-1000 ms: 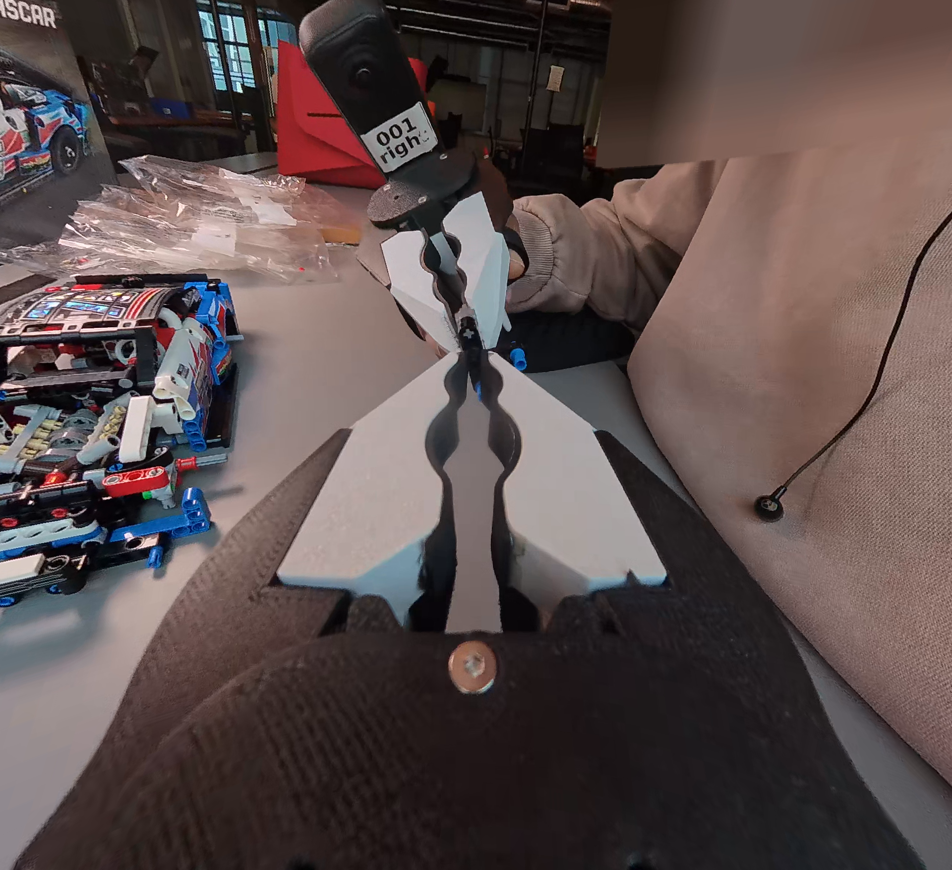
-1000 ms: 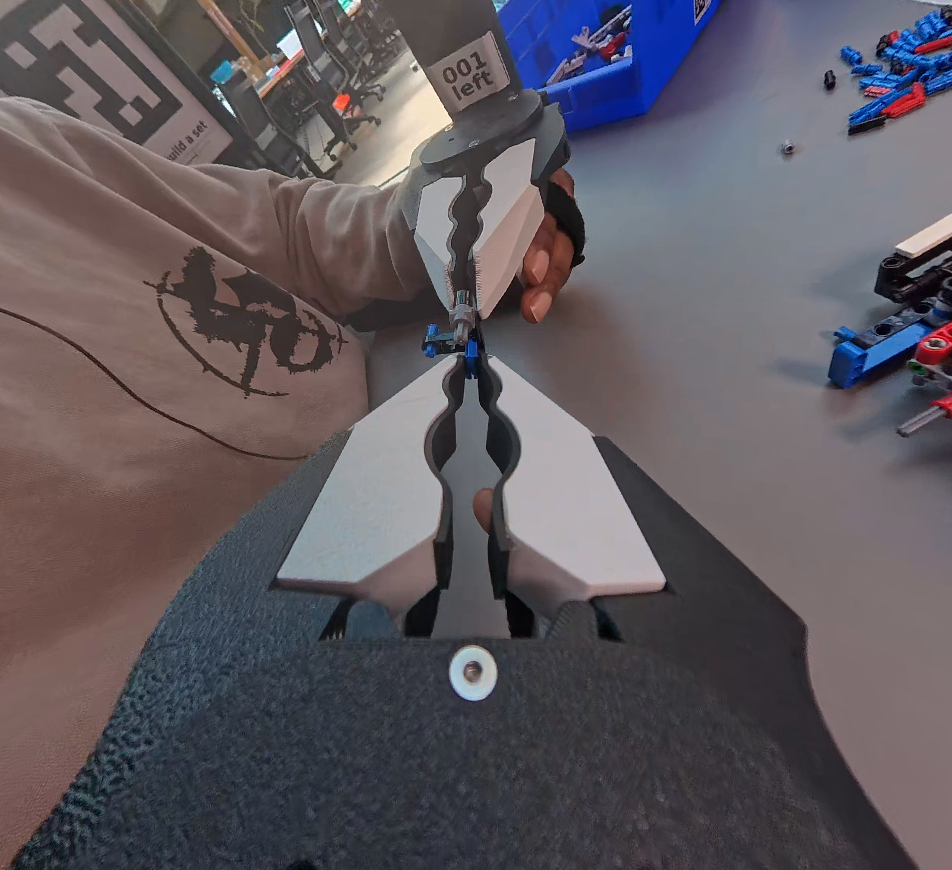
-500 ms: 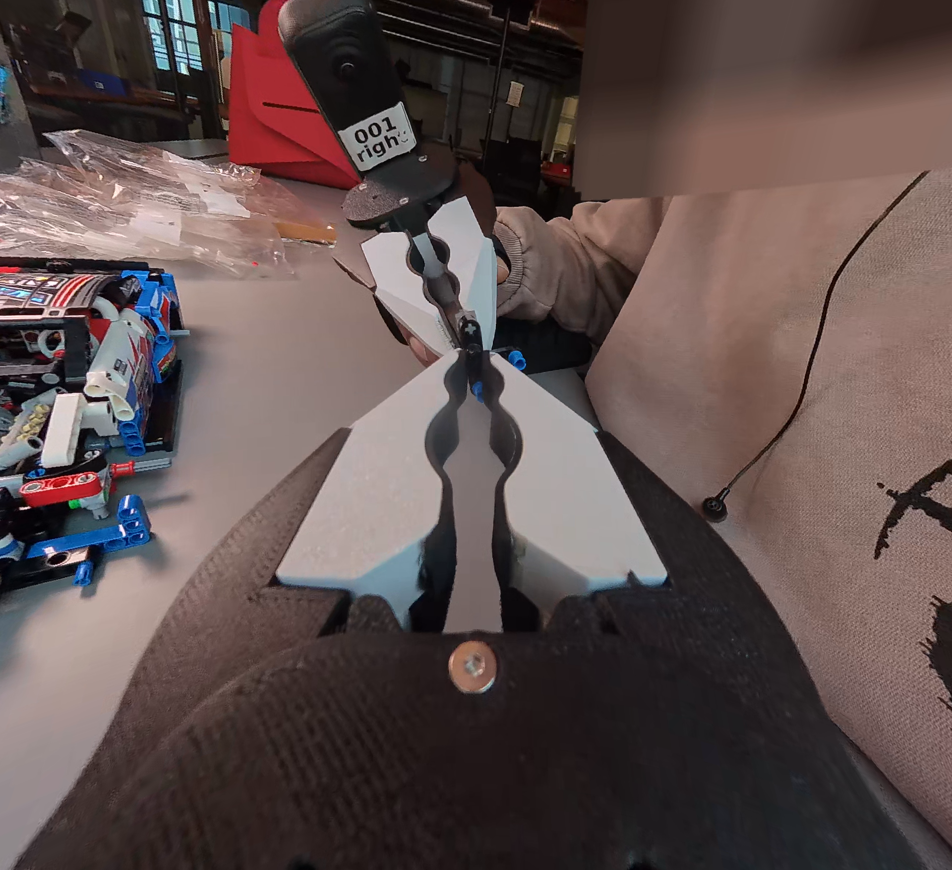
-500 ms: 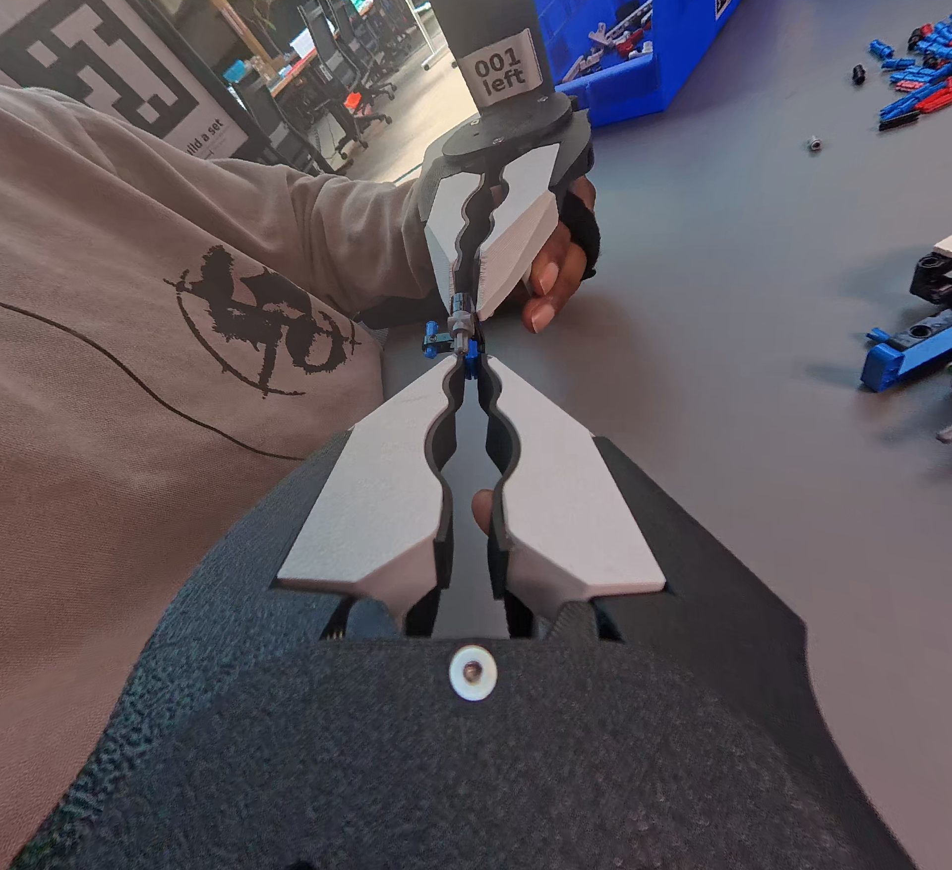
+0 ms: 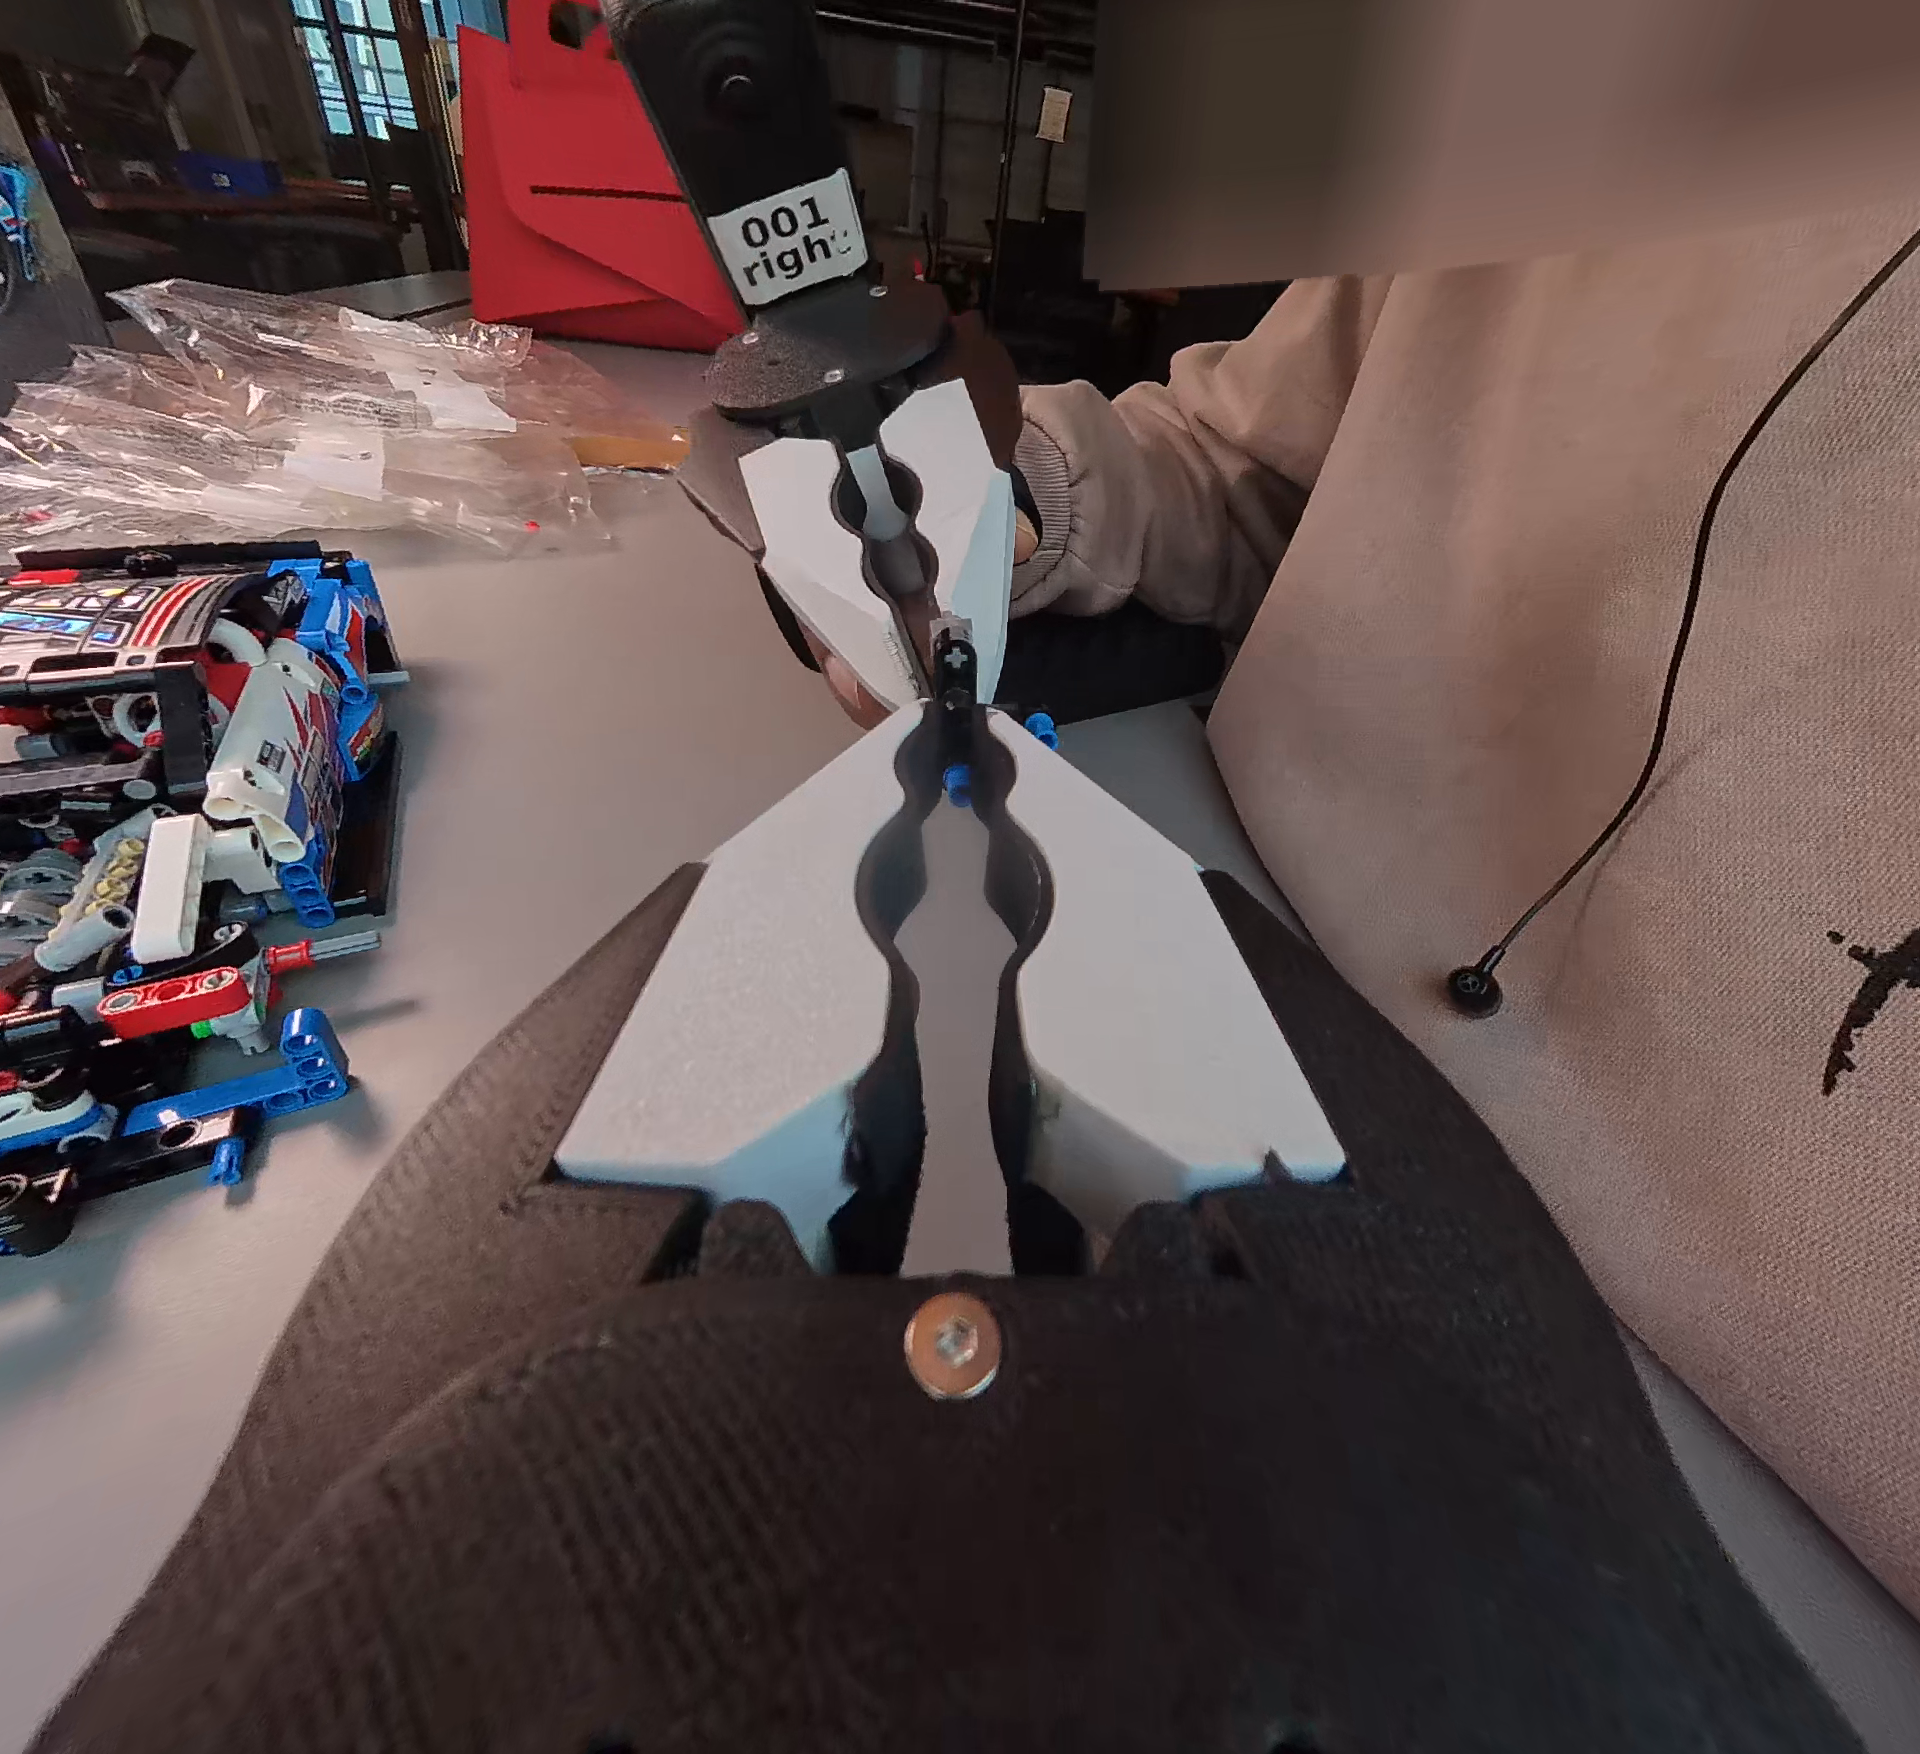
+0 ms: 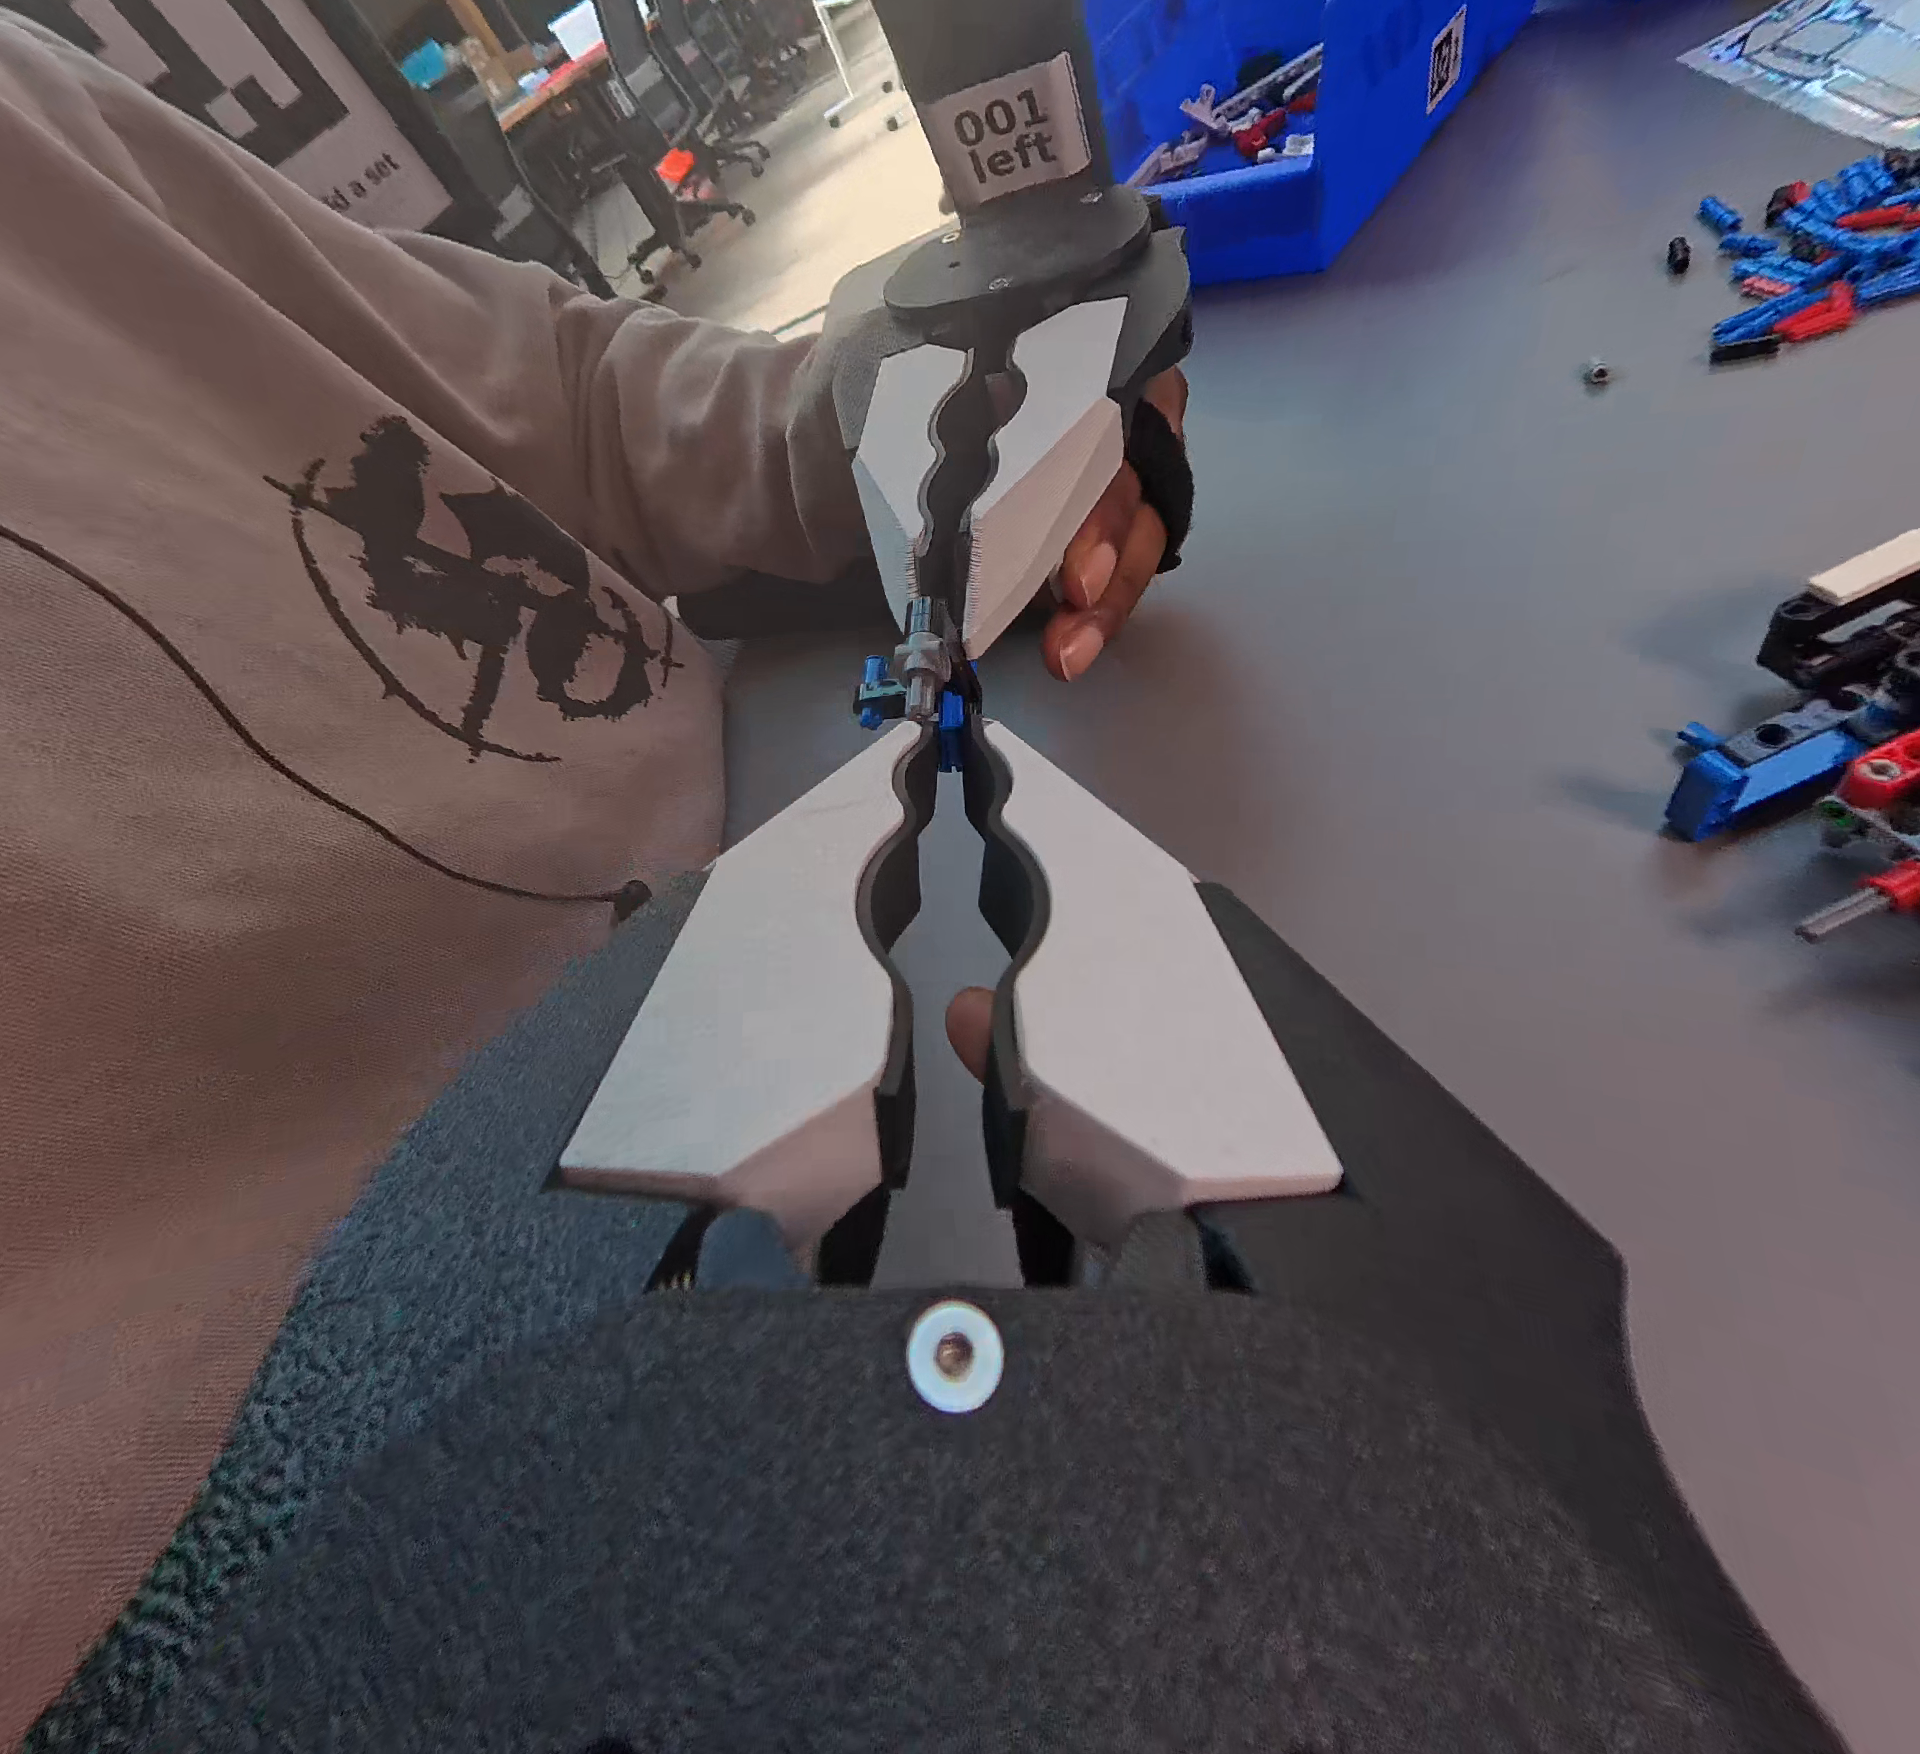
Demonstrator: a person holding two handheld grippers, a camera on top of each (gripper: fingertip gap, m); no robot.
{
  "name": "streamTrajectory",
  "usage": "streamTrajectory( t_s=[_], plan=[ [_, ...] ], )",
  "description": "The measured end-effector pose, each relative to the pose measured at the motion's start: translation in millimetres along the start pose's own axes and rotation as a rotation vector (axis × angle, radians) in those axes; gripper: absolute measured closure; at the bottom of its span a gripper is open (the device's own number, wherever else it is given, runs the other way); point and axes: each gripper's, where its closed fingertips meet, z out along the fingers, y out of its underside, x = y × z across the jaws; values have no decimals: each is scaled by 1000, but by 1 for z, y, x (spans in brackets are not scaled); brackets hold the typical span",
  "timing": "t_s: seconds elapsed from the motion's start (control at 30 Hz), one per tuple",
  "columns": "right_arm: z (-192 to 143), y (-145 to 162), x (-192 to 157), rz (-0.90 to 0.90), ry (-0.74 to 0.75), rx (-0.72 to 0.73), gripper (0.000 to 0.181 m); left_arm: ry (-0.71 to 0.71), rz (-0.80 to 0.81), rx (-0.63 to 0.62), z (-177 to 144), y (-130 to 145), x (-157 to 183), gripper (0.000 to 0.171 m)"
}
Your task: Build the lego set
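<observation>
Currently mating two small pieces tip to tip, just above the worktop (image 6: 1403,561).

Recommended: hold both axes in line, press straight along the shared axis, avoid twisting, keep clamp pressure steady so neither piece pivots. Left gripper (image 5: 951,733) pinching a small black and blue connector piece (image 5: 954,748) at its tips; right gripper (image 6: 948,738) likewise pressed together on a blue pin (image 6: 945,736), with a grey axle piece (image 6: 920,655) and further blue pin (image 6: 873,691) just beyond, meeting the opposing tips. Exact split of which gripper clamps which element hard to tell at this scale. Held assembly located directly between the two sets of tips, close to the person's torso. Partly built car (image 5: 156,821) resting on the worktop well apart from the held pieces; loose blue and red parts (image 6: 1818,270) also well apart.
</observation>
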Motion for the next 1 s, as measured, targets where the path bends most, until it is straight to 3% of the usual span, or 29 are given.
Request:
streamTrajectory(
  t_s=[0.13,0.37,0.63,0.83,1.0],
  plan=[
    [2,2,1,-151,87,-37,180,-8,25,-38,-1,5,0,168],
    [3,12,6,86,14,-38,180,-44,61,-104,2,17,-3,168],
    [2,29,11,-58,131,-214,180,-47,59,-206,7,34,-4,168],
    [3,33,18,-21,130,-180,180,-70,7,-235,6,39,-11,168],
    [-5,10,24,-15,84,8,178,-111,-88,-100,2,17,-24,169]
  ],
)
